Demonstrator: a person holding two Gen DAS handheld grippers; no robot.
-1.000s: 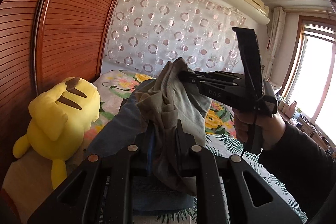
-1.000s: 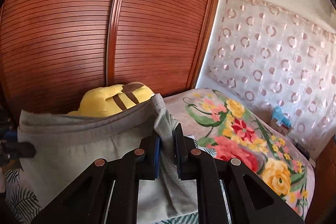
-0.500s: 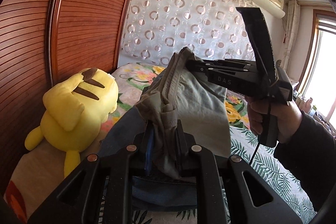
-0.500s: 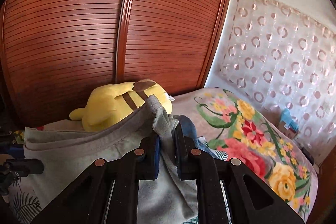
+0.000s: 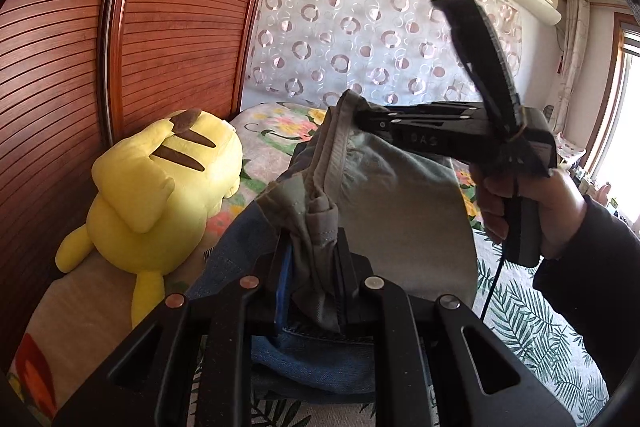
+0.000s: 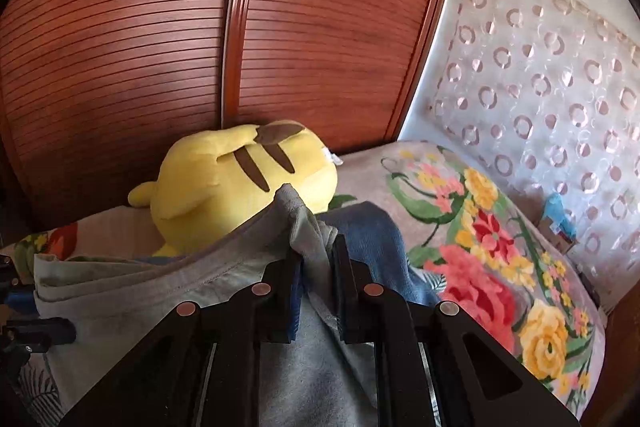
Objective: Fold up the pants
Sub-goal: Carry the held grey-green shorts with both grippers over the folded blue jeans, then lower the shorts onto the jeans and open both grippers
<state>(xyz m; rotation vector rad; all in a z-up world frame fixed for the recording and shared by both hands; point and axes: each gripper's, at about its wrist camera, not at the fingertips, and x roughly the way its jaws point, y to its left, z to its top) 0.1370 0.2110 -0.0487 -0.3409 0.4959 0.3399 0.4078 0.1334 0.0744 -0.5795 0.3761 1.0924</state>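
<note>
Grey pants [image 5: 400,211] hang stretched in the air between my two grippers, above the bed. My left gripper [image 5: 312,247] is shut on a bunched corner of the waistband. In the left wrist view, a hand [image 5: 520,199] holds my right gripper [image 5: 360,117] level, its tips pinching the other waistband corner. In its own view the right gripper [image 6: 316,255] has its jaws opening, with grey pants [image 6: 140,291] fabric still pinched between the pads and held up. The left gripper [image 6: 28,313] shows at that view's left edge.
Folded blue jeans [image 5: 312,359] lie on the bed under the grey pants. A yellow plush toy [image 5: 160,195] lies against the wooden slatted wardrobe [image 5: 160,27]. The floral bed cover [image 6: 480,267] stretches right toward a curtain [image 5: 360,39].
Both grippers have sunk a little toward the bed with the grey pants, and the plush toy and jeans now sit higher in both views. The gap between the right jaws is slightly wider.
</note>
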